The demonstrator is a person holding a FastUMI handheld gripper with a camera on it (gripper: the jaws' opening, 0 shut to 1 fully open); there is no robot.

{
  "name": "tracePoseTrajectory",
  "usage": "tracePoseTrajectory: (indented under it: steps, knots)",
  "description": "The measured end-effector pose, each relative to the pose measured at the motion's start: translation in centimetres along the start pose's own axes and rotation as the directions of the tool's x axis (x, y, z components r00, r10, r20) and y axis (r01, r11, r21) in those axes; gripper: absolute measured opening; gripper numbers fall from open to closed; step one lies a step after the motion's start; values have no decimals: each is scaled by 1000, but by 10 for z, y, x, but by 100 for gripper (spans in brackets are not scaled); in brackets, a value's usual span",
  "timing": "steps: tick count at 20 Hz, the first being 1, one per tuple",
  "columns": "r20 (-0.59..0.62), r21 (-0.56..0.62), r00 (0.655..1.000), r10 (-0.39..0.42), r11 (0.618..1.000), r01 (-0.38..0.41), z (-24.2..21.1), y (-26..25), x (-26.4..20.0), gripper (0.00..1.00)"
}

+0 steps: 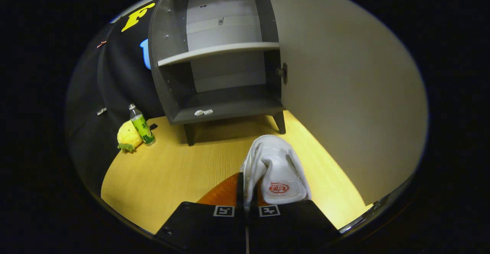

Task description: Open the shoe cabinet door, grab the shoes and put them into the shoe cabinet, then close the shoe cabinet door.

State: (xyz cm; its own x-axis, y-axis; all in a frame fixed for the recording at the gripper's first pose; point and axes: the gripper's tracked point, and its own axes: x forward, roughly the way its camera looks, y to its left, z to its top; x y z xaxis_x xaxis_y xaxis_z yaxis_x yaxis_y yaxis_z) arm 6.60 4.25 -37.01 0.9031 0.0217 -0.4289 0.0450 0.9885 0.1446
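gripper [245,202]: fingers nearly together, pinching the side of one white shoe [275,169]
cabinet [222,54]: one — door [344,93] open, 12 o'clock
bottle [141,125]: one, 10 o'clock

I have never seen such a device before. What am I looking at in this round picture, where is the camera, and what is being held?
The camera rides on a hand-held claw and looks forward along its two fingers, the dark shapes nearest the camera. The fingers are closed on the side wall of a white shoe, which points away from the camera. Beyond it stands the shoe cabinet, dark grey, with its door swung open to the right; the shelves inside look empty. The floor is light wood. Beside the cabinet's left leg stand a green bottle and a yellow plush toy. The shoe is not yet in the cabinet.
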Motion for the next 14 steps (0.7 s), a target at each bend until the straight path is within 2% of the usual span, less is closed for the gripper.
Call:
tracePoseTrajectory:
  steps: [9,14]
  knots:
    - [144,-38,988,57,998,-52,143,44,-47,8]
    - [178,-61,980,91,995,-82,211,70,-40,8]
